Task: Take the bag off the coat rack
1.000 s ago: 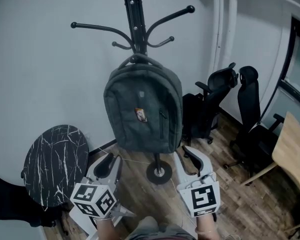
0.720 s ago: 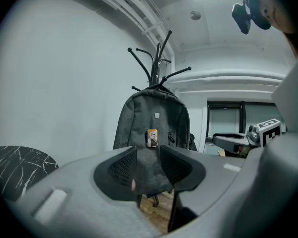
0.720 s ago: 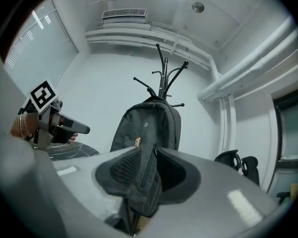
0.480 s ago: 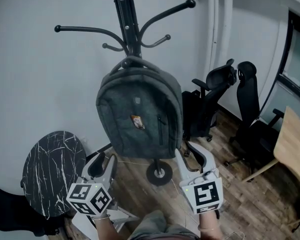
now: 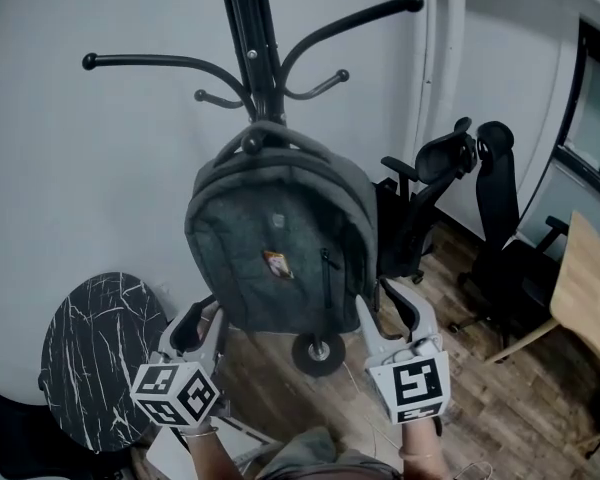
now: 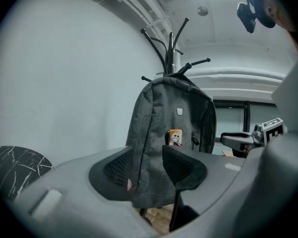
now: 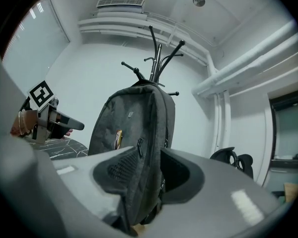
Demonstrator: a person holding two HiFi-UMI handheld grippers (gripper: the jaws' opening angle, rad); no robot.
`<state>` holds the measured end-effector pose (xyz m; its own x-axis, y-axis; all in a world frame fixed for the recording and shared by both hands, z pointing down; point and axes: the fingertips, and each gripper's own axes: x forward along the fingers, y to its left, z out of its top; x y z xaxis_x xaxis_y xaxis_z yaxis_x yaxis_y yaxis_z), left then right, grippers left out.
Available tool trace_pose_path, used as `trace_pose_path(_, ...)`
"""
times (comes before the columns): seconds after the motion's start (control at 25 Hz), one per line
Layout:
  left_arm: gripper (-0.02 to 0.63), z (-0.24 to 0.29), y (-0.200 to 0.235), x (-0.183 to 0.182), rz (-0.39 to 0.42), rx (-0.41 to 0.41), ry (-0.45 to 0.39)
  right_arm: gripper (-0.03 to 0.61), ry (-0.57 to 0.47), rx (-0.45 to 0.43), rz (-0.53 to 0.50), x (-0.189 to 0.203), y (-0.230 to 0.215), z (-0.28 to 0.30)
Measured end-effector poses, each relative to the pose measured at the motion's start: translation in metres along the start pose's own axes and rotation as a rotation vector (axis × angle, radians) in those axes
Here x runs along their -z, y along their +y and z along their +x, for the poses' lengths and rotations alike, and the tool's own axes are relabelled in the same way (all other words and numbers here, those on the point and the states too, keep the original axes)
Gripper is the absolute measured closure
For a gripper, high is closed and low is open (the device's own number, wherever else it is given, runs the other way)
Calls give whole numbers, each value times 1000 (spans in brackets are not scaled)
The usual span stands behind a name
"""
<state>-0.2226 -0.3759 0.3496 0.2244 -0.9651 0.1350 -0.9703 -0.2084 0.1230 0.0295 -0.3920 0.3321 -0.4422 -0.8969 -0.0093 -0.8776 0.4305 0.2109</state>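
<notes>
A dark grey backpack [image 5: 275, 238] hangs by its top loop from a black coat rack [image 5: 252, 58] against the white wall. My left gripper [image 5: 205, 320] is at the bag's lower left corner and my right gripper [image 5: 390, 306] is at its lower right edge. In the left gripper view the bag [image 6: 171, 133] has its lower corner between the opening jaws of the left gripper [image 6: 148, 165]; the pads do not visibly press. In the right gripper view the bag's side [image 7: 139, 143] runs between the right gripper's [image 7: 148, 170] jaws, which are also opening.
A round black marble-top table [image 5: 95, 353] stands at the lower left. Two black office chairs [image 5: 430, 193] [image 5: 500, 228] are to the right of the rack, with a wooden tabletop [image 5: 585, 298] at the far right. The rack's round base [image 5: 318, 353] rests on the wood floor.
Both grippers have risen and moved forward to the bag's lower corners, and their jaws have spread wider. The bag looms larger in the head view.
</notes>
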Motion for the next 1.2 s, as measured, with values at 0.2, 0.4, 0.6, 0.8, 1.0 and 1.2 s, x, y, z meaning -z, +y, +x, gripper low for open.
trace_pose_path(0.2, 403, 20, 16, 3, 4, -15, 15, 431, 24, 22, -3, 7, -7, 17)
trace_pose_path(0.4, 383, 39, 27, 8, 11, -16, 40, 413, 46, 40, -3, 13, -11, 32)
trace_pose_path(0.6, 380, 55, 33, 6, 22, -3, 47, 385, 74, 66, 9, 22, -16, 43)
trace_pose_path(0.8, 380, 72, 35, 11, 63, 17, 83, 367, 98, 76, 25, 30, -18, 53)
trace_pose_path(1.0, 382, 82, 33, 9, 89, 25, 69, 367, 120, 87, 30, 37, -18, 60)
trace_pose_path(1.2, 421, 89, 30, 9, 121, 39, 71, 380, 137, 96, 43, 38, -18, 64)
